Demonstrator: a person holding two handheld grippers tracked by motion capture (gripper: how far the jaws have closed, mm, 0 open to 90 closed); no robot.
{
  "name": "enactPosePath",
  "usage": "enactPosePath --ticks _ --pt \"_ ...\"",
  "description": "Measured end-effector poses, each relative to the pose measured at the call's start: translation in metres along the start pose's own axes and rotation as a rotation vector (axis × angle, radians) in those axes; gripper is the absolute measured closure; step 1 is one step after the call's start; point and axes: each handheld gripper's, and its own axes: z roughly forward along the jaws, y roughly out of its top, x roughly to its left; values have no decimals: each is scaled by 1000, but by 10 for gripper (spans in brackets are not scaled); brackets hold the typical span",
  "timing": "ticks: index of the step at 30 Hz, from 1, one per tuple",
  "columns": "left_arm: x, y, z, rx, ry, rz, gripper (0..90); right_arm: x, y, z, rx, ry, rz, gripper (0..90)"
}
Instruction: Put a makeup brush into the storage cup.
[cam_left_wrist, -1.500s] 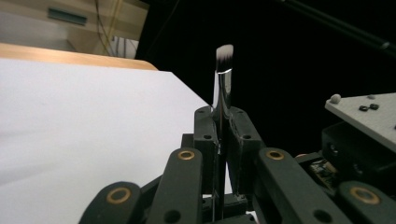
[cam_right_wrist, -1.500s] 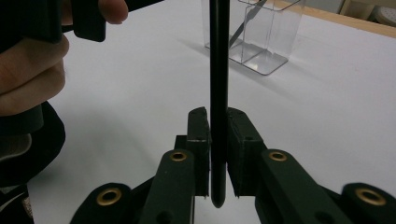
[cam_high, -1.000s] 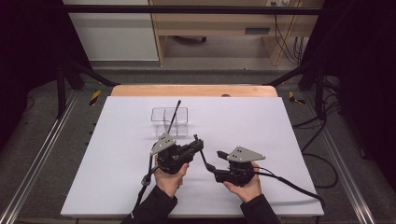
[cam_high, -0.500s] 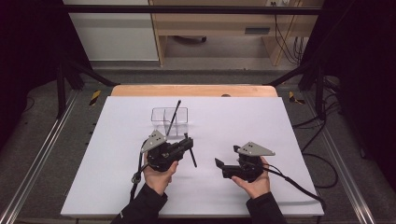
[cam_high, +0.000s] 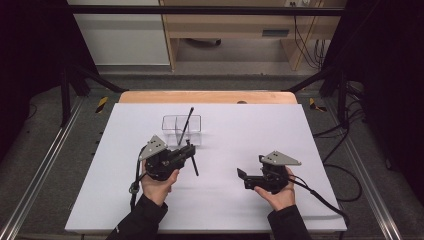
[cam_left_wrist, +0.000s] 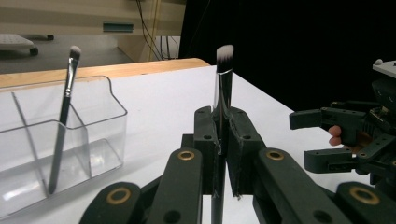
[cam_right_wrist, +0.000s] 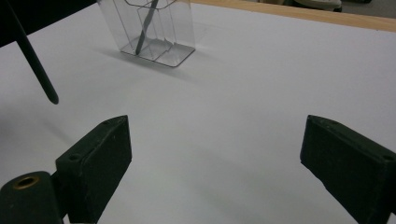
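Two claws are mine: my left claw (cam_left_wrist: 219, 140) pinches a black makeup brush (cam_left_wrist: 223, 84) upright, near the clear organizer (cam_high: 181, 129) holding another brush (cam_left_wrist: 63, 112); my right claw (cam_right_wrist: 215, 163), jaws just opening, hangs spread over the white tabletop (cam_high: 300, 135).

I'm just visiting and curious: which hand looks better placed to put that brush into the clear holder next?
The left, I'd judge. The left gripper is shut on the brush, close to the clear holder. The right gripper, jaws just opened, holds nothing and sits farther off.
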Motion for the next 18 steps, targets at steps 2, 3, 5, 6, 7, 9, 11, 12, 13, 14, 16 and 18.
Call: enactPosePath --ticks 2,3,5,6,7,9,11,12,13,14,16,18 --pt "2 3 -1 6 4 5 831 -2 0 -1 4 -8 3 81" --pt "3 5 -2 8 8 10 831 -2 0 -1 4 -8 3 81" --pt "5 8 -3 12 15 21 831 -3 -1 0 12 -17 2 73" --pt "6 10 -3 12 19 23 831 -5 -2 0 17 -18 11 74" --pt "7 13 -4 12 22 26 831 -5 -2 0 17 -18 11 74" --pt "9 17 -5 10 27 31 831 -8 -3 0 24 -28 22 73" --pt "11 20 -7 8 32 38 831 -10 -4 -1 26 -40 27 72" --pt "12 22 -9 7 34 40 831 -11 -4 -1 26 -43 32 71" --pt "13 24 -10 6 37 42 831 -13 -4 -2 22 -49 35 68" --pt "15 25 -11 8 42 43 831 -13 -4 -2 22 -49 35 68" --pt "18 28 -12 10 46 44 831 -15 -4 -3 21 -53 39 64" --pt "20 31 -13 11 51 45 831 -15 -4 -4 20 -56 42 59"
